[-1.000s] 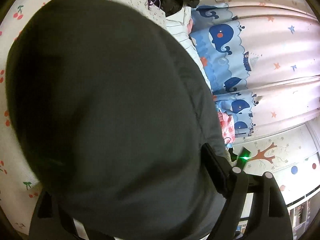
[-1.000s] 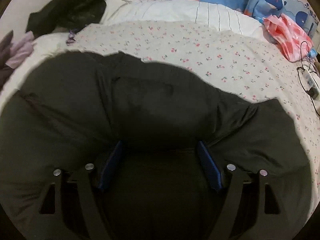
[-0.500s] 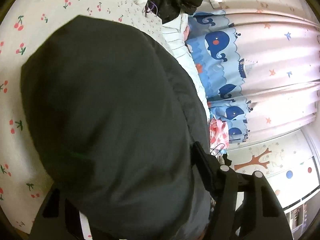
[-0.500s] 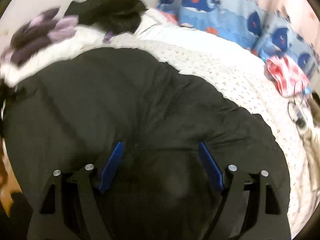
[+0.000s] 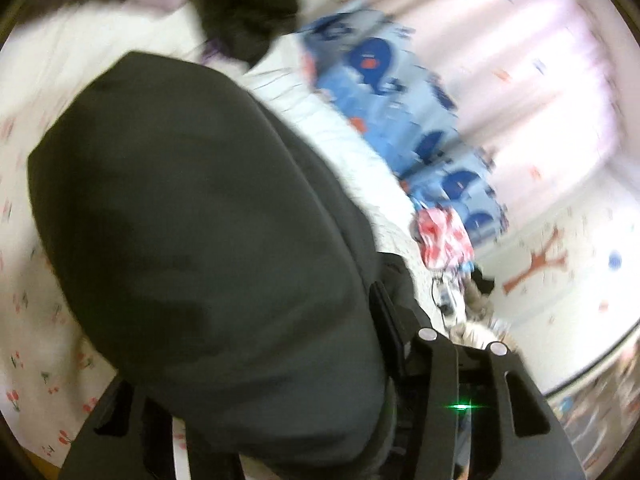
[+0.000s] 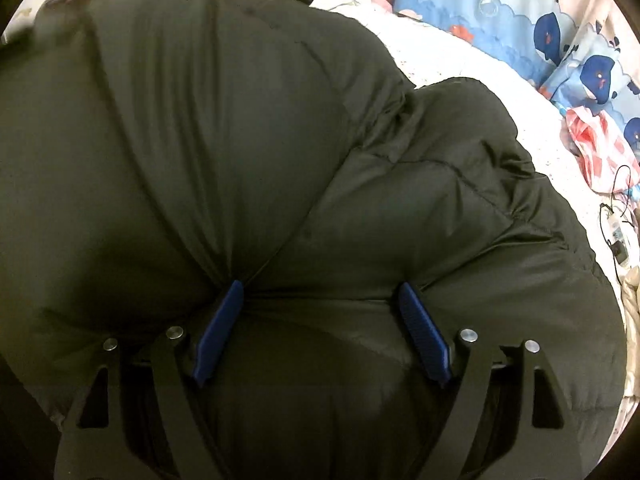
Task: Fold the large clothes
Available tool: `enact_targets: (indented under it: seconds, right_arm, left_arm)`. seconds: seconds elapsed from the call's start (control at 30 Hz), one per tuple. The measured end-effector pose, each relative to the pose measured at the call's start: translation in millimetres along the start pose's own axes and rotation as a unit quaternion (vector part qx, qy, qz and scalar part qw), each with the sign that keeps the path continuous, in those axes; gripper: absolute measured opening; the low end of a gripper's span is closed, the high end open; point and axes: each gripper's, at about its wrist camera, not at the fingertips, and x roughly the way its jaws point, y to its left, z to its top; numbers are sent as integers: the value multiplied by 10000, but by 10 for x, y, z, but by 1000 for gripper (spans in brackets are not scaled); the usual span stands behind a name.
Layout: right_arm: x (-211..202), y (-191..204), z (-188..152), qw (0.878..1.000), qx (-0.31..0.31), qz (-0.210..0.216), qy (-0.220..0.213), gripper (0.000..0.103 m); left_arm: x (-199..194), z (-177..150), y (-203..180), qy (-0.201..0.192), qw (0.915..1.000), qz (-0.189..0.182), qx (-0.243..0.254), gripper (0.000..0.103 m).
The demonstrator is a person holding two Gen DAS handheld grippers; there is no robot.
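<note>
The dark padded jacket (image 5: 208, 248) is the landmark: it lies bulging on the cherry-print bedsheet (image 5: 24, 344), filling most of both views. The left gripper (image 5: 256, 360) has the jacket's bulk between its jaws, which are closing; in this blurred view it is hard to tell whether the pads press on the fabric. The right gripper (image 6: 320, 320) stands wide, its blue pads (image 6: 218, 332) sunk into a thick fold of the jacket. Right of the jacket hangs the whale-print curtain (image 6: 520, 28), with a red-and-white cloth (image 6: 600, 148) below it.

No readable text anywhere.
</note>
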Motion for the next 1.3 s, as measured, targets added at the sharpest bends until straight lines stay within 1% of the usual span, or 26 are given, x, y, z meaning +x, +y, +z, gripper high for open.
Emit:
enact_targets:
  seconds: [0.07,0.17,0.27,0.33,0.4,0.43,0.47,0.5,0.53,0.57,0.6,0.63,0.7,0.73,0.8,0.83,0.93,0.97,1.0,1.03,1.1,1.13,1.17,1.23,1.27,1.3]
  right_arm:
    - [6,-16,-14,9998,128,132,-26,77]
    - [-25,-185,-41,9970,492,587,-109,77]
    - [-99,-406,-94,9900,822,1132,-199,77]
    - [-184,-639,-169,9769,1207,1740,-275,77]
    - [-323,-1036,-351,9340,2174,2777,-575,77]
    - [-381,-1238,-473,9044,2647,3261,-755,78]
    - [-452,-1506,-649,8650,3179,3753,-991,80]
    - [-506,-1669,-762,8460,3424,3927,-1134,82]
    - [-571,-1838,-873,8315,3609,4030,-1264,83]
    - [-671,-2069,-1012,8161,3792,4126,-1410,83]
    - [-748,-2220,-1085,8093,3888,4141,-1498,85]
    - [-832,-2347,-1138,8065,3955,4098,-1589,86]
    - [-1122,-2721,-1212,8061,4039,3845,-1982,91]
    - [-1262,-2893,-1233,8066,4059,3707,-2173,91]
    - [-1561,-3266,-1143,8157,3991,3300,-2577,96]
    - [-1738,-3369,-1044,8311,3793,3052,-2690,96]
    - [-1896,-3380,-677,8882,3119,2391,-2382,96]
    - [-1868,-3313,-515,9116,2825,2079,-2145,96]
    - [-1779,-3175,-359,9283,2581,1872,-1914,96]
    - [-1678,-3014,-269,9417,2370,1716,-1663,96]
    - [-1353,-2682,-184,9700,1982,980,-1010,96]
    - [-1188,-2556,-223,9768,1903,681,-712,96]
    - [-1037,-2434,-324,9785,1941,474,-505,96]
    - [-748,-2436,-488,9763,2095,442,-326,96]
    - [-708,-2413,-572,9744,2209,265,-307,96]
    - [-706,-2393,-655,9731,2282,126,-303,96]
  left_arm:
    - [8,7,-323,-8,9985,42,540,48]
    - [58,-28,-751,-6,9920,168,1255,48]
    - [201,-68,-1133,31,9813,265,1906,48]
    - [355,-134,-1415,55,9696,341,2423,48]
    - [458,-282,-1684,140,9567,369,2883,48]
    - [503,-354,-1775,181,9515,371,3049,48]
    - [589,-466,-1903,255,9427,373,3307,48]
    - [683,-595,-2007,345,9328,376,3567,48]
    - [795,-664,-2080,420,9249,372,3762,48]
    - [906,-822,-2216,549,9125,360,4039,48]
    - [1028,-993,-2346,711,8988,352,4312,48]
    - [1151,-1107,-2433,833,8885,328,4501,48]
    - [1373,-1372,-2586,1092,8679,267,4839,48]
    - [1532,-1543,-2658,1291,8518,278,5070,48]
    - [1797,-1769,-2737,1508,8273,342,5401,48]
    - [1934,-1906,-2757,1655,8124,376,5579,48]
    - [2124,-2163,-2789,1719,7732,539,6081,48]
    - [2139,-2221,-2802,1704,7628,599,6209,48]
    - [2125,-2255,-2801,1704,7568,638,6278,48]
    - [2092,-2220,-2767,1735,7550,639,6291,48]
    - [2079,-2335,-2899,1857,7576,601,6228,48]
    - [1992,-2314,-2917,1972,7607,551,6160,48]
    - [1888,-2320,-2977,2077,7648,460,6082,48]
    - [1660,-2047,-2973,2362,7949,3,5588,48]
    - [1565,-1932,-2927,2439,8095,-148,5338,48]
    - [1493,-1755,-2913,2481,8297,-328,4990,48]
